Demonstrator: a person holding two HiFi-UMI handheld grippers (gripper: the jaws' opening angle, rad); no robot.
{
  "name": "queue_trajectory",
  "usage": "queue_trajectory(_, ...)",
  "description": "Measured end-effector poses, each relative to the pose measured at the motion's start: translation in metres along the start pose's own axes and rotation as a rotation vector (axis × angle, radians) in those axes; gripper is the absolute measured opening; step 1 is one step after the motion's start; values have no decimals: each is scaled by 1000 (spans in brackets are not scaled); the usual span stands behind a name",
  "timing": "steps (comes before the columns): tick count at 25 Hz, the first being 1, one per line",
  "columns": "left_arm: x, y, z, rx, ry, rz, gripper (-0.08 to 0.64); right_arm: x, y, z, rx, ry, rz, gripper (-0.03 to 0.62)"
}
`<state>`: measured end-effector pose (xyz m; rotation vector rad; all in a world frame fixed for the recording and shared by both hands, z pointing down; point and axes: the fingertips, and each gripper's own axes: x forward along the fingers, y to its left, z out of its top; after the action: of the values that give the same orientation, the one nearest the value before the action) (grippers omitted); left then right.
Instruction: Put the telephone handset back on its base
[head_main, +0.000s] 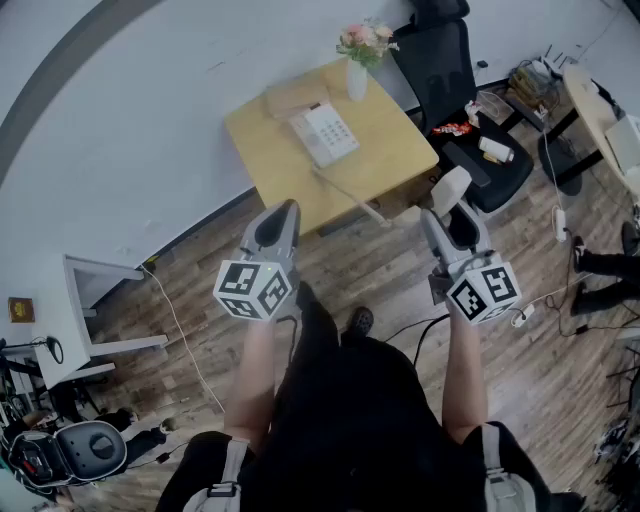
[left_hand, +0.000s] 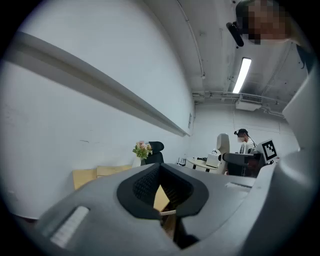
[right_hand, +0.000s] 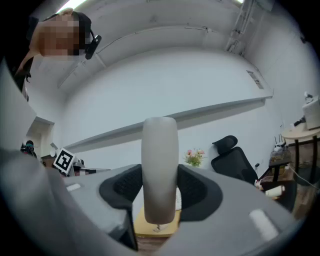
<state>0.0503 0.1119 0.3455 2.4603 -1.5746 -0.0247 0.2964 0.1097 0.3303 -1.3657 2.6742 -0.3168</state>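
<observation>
One handset (right_hand: 160, 170) sits between the right jaws; ahead of both jaws stand one table (head_main: 390, 160), with one telephone base (head_main: 323, 133) and one vase of flowers (head_main: 357, 75) on it; one black chair (head_main: 445, 75) beyond.

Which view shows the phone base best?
Head view: the phone base lies fully visible, keypad up, on the table. Right gripper view shows a sliver behind the handset; left gripper view shows none.

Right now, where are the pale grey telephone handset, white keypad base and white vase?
Pale grey telephone handset (right_hand: 160, 170): right gripper view, mid-shaft.
White keypad base (head_main: 333, 131): head view, keypad.
White vase (head_main: 357, 80): head view, body.
</observation>
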Motion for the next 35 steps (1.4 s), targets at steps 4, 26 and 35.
queue_trajectory(4,-11,-3,-2,3,3,1,9,-6,13,0,-5,-2,24,221)
queue_trajectory(26,-27,8,-15,-8,26,35,9,14,40,-27,20,84,122,222)
queue_trajectory(35,-7,43,-10,-26,29,16,9,52,48,-32,14,114,121,222)
